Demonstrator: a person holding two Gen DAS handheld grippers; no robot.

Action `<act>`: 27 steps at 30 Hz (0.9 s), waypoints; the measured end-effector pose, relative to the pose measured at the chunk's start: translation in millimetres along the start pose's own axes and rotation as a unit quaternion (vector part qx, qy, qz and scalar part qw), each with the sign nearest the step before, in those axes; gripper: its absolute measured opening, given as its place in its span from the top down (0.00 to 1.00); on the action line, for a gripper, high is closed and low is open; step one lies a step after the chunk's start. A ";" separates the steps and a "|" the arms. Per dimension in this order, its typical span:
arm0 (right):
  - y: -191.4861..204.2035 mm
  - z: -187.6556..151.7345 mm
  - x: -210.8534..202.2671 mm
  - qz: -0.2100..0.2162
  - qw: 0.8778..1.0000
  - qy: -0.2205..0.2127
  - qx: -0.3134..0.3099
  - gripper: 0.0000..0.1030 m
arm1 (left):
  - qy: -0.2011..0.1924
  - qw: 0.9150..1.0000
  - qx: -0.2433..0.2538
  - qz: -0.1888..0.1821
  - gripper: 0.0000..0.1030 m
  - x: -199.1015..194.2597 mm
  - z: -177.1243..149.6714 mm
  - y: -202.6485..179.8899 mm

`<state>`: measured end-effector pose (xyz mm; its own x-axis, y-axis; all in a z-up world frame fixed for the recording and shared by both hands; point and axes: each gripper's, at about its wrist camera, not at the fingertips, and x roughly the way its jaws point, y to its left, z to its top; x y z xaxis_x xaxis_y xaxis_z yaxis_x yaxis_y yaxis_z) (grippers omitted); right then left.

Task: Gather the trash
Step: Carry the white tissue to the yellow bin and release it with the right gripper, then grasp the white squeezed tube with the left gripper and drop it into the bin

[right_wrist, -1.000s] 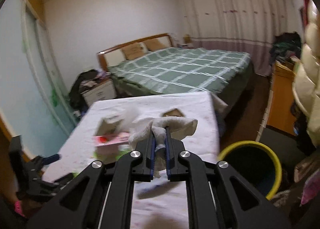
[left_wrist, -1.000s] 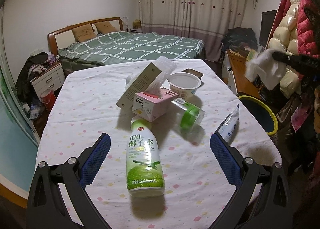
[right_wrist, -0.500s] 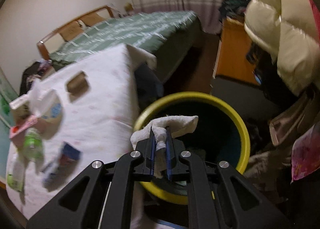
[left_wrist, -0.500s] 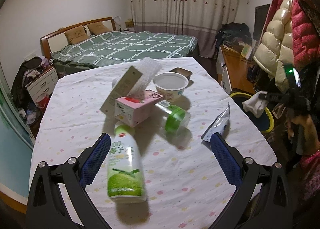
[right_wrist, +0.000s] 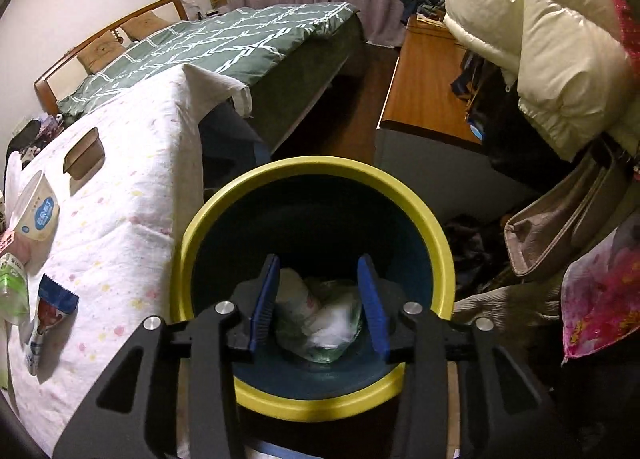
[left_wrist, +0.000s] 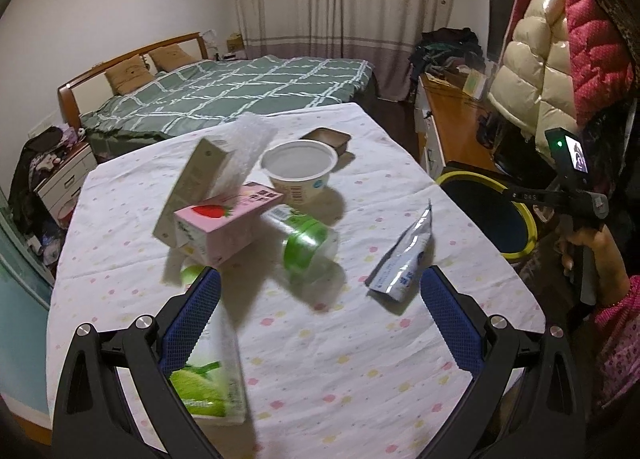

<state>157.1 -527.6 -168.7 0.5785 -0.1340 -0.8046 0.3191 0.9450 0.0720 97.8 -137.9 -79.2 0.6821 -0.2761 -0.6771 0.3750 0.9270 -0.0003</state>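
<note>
My right gripper [right_wrist: 322, 301] is open and empty right above the yellow-rimmed bin [right_wrist: 424, 207]. White tissue and other trash [right_wrist: 320, 319] lie at the bin's bottom. My left gripper [left_wrist: 316, 313] is open and empty over the table [left_wrist: 340, 359]. A green-label bottle [left_wrist: 208, 379] lies partly behind its left finger. Ahead lie a clear bottle with a green band [left_wrist: 306, 239], a pink carton [left_wrist: 224, 223], a white cup [left_wrist: 300, 171], a beige box [left_wrist: 188, 183] and a silver pouch [left_wrist: 404, 259]. The bin also shows in the left wrist view [left_wrist: 488, 215].
A small brown tray [left_wrist: 326, 137] sits at the table's far edge. A bed [left_wrist: 224, 95] stands beyond the table. A wooden desk [right_wrist: 424, 91] and hanging puffy coats [right_wrist: 540, 43] stand right of the bin. A bag [right_wrist: 560, 227] hangs near the bin's right.
My right gripper opened over the bin and let go of the tissue, which now lies in the bin. My left gripper shifted right, so the green-label bottle now sits by its left finger.
</note>
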 end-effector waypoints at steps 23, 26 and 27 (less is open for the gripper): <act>-1.9 -10.5 -12.7 0.031 0.999 -0.012 0.006 0.57 | 0.103 0.986 0.086 -0.099 0.24 129.8 21.3 -81.2; -4.7 -11.3 -11.8 0.034 0.999 -0.012 0.009 0.57 | 0.115 0.985 0.085 -0.092 0.29 142.8 23.4 -80.6; -5.7 -11.6 -11.1 0.035 0.999 -0.011 0.010 0.57 | 0.118 0.985 0.087 -0.091 0.30 146.2 23.8 -80.9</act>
<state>140.1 -528.1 -167.0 0.6163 -0.0744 -0.7840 0.2925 0.9459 0.1402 182.1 -259.3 -160.7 0.4356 -0.3480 -0.8302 0.5942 0.8039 -0.0252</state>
